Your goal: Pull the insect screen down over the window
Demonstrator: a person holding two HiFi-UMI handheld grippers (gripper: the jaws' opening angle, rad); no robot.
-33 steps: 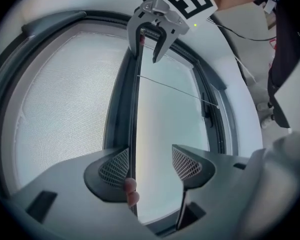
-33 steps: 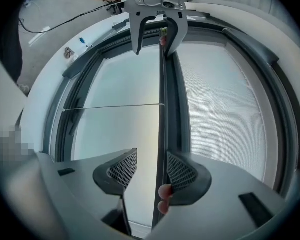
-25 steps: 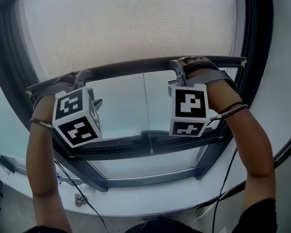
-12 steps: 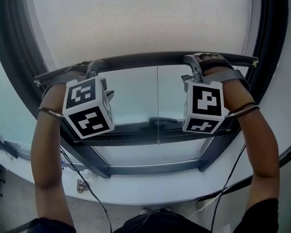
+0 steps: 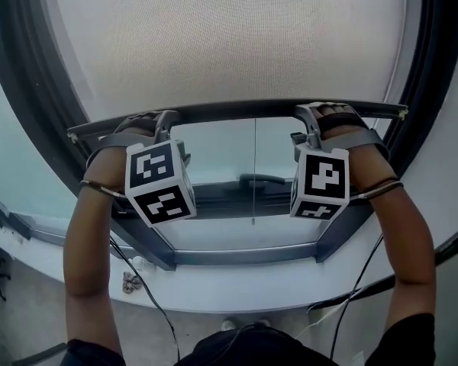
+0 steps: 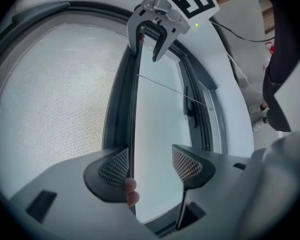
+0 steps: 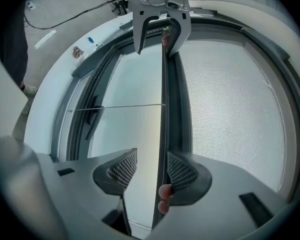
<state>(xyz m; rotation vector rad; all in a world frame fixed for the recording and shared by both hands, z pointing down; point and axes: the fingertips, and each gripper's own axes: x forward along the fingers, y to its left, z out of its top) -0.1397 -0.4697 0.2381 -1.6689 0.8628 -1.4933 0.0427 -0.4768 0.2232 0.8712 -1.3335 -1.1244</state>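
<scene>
- The pale grey woven-mesh insect screen point(image 5: 229, 44) fills the head view from 10 to 2 o'clock. It covers only the upper part of the dark-framed glass window point(image 5: 214, 139), with bare glass left toward 6 o'clock, so I judge the pull roughly half done. If one end drops ahead of the other, the mesh could skew and bind in the dark side channels point(image 5: 420, 90).
- The slim dark metal bottom bar point(image 5: 237, 111) of the screen runs across the middle from 9 to 3 o'clock, about level. If such a screen is sprung from above, a bar that gets free would likely run back toward 12 o'clock.
- The left tool point(image 6: 151, 159) sits at the bar's 9 o'clock end. Its jaws stand wide apart with the bar between them, lying against one pad only, so the bar is hooked and not clamped and could slide out sideways.
- The right tool point(image 7: 151, 166) at the 3 o'clock end is likewise spread, the bar resting on one pad and the other pad clear. It carries the same risk.
- Bare fingers point(image 6: 131, 191) show just behind the bar at each tool. They could be pinched when the bar meets the lower rail.
- A thin pull cord point(image 5: 254, 174) hangs from the bar's middle toward 6 o'clock, near the dark window handle point(image 5: 259, 180). It might snag there.
- No container shows in any view.
</scene>
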